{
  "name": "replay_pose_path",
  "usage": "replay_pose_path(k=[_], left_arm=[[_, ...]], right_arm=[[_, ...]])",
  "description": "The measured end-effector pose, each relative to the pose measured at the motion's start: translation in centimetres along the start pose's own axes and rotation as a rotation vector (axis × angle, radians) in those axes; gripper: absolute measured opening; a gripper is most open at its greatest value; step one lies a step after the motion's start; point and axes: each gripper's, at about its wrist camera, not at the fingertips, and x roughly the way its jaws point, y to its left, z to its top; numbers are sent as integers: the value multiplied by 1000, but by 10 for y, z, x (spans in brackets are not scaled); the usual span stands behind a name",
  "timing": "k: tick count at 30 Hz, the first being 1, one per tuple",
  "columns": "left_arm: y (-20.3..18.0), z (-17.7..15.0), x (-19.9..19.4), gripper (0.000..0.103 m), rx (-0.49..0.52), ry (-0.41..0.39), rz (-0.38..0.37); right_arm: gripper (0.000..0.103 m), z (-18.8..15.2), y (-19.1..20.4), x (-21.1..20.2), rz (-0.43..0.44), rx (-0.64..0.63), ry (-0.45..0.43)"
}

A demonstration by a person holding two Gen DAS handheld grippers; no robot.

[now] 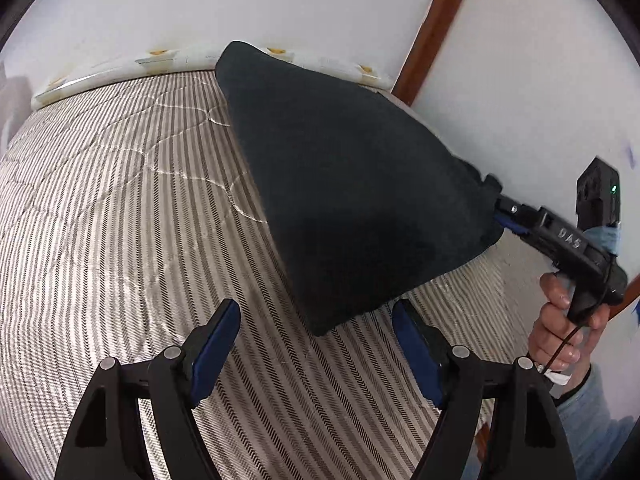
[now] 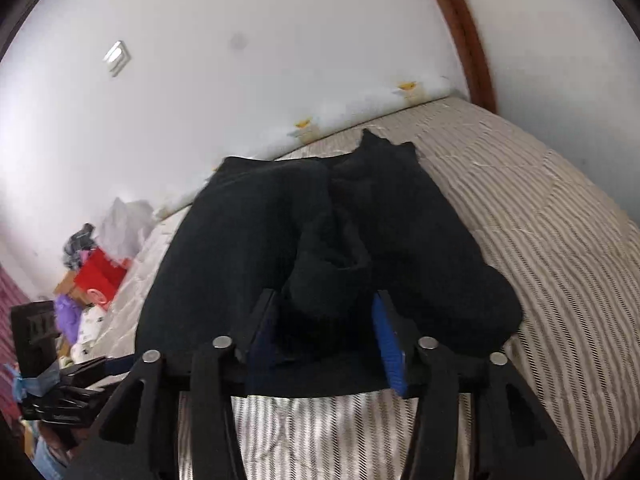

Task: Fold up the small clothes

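Note:
A dark navy garment (image 1: 344,184) hangs above the striped bed, held up at one edge by my right gripper (image 1: 498,210), which is shut on the cloth. In the right wrist view the garment (image 2: 248,240) drapes forward from between the blue pads (image 2: 388,336), bunched in the jaws, its far end lying on the bed. My left gripper (image 1: 316,328) is open and empty, just below the garment's lower corner, not touching it. It also shows at the lower left of the right wrist view (image 2: 120,362).
The striped quilted bedspread (image 1: 120,220) covers the bed. White walls (image 1: 280,0) stand behind it, with a brown wooden frame (image 1: 436,24) at the right. A heap of clothes and a red box (image 2: 100,276) lies off the bed's far left side.

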Motion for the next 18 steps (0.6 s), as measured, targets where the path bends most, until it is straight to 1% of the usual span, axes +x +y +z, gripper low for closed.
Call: replay_pose_path(k=[2,4,6,8,9,10,11,12,13,14,16,18], left_arm=[[-3,1,7,77,4,8,13],[-10,8,17,77,25,19,39],[-18,11,24,77,47,11,67],[-20,14,29,77,47,6,82],[-21,16,33,77,43,6,85],[-24,18,39,77,39,7,92],[-26,19,42,77,39,9,105],[-27,21,45,77,42,8,116],[-28,22,46,77,45,4,122],[-30,22,46,77,45,0,126],[-31,21,44,77,43,-5,122],[-35,24,44,77,46,-5,117]], right_arm=[[54,3,3,13,7,9,9],[54,7,4,27,28,31,21],[54,14,4,41,36,60,16],[53,22,6,51,51,89,14],[51,27,8,57,52,95,17],[40,32,11,63,49,90,24],[23,34,14,66,45,80,27],[19,38,18,69,23,53,30],[17,40,20,68,21,30,21],[15,44,22,61,25,-9,-11],[14,49,21,38,-2,-59,-103],[14,53,13,14,-25,-66,-178]])
